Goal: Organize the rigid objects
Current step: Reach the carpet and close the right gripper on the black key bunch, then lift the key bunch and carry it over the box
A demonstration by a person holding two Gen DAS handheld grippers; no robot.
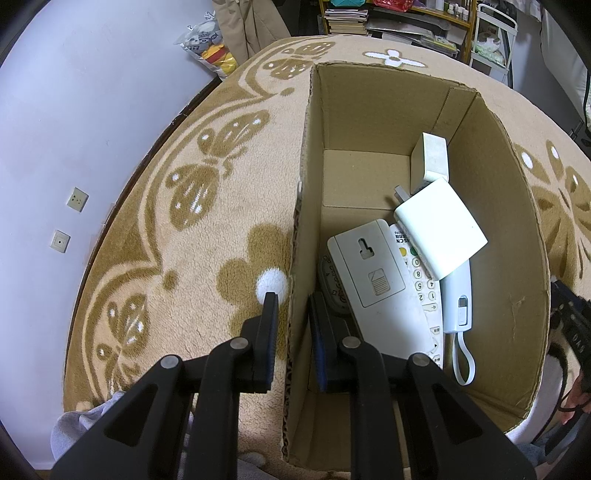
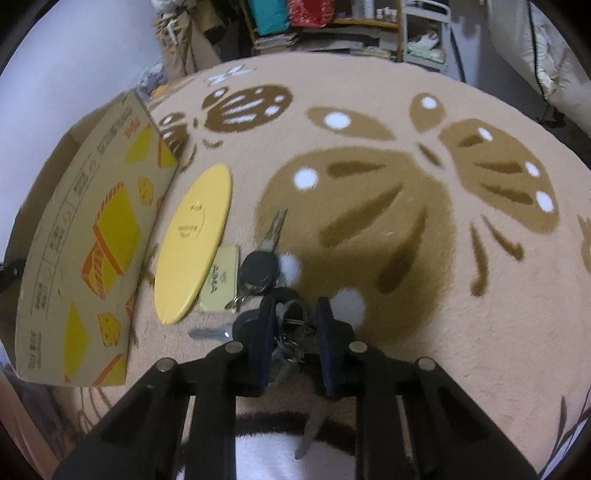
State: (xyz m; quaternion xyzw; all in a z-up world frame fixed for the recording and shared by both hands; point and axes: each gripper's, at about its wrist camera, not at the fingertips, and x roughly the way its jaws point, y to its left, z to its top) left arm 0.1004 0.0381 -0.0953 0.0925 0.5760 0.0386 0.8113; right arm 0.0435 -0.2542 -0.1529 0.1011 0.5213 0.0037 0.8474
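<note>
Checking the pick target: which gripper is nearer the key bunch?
Right. The right gripper straddles the key bunch on the rug, fingers open around its rings. The left gripper is at the cardboard box, straddling its wall; no keys in that view.

A lived-in room at home.
Butterfly rug [image 2: 369, 206], crammed bookshelf [image 1: 391, 18], wall sockets [image 1: 77, 199], hanging coat [image 1: 243, 22].

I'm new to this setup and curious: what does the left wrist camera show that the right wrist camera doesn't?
Only the left view looks inside the cardboard box: a white charger, a remote and a grey-white device, with the left gripper straddling the box wall. Only the right view shows a bunch of keys, a yellow disc and a small yellow card, with the right gripper around the keys. Both show the box and the butterfly blanket.
</note>
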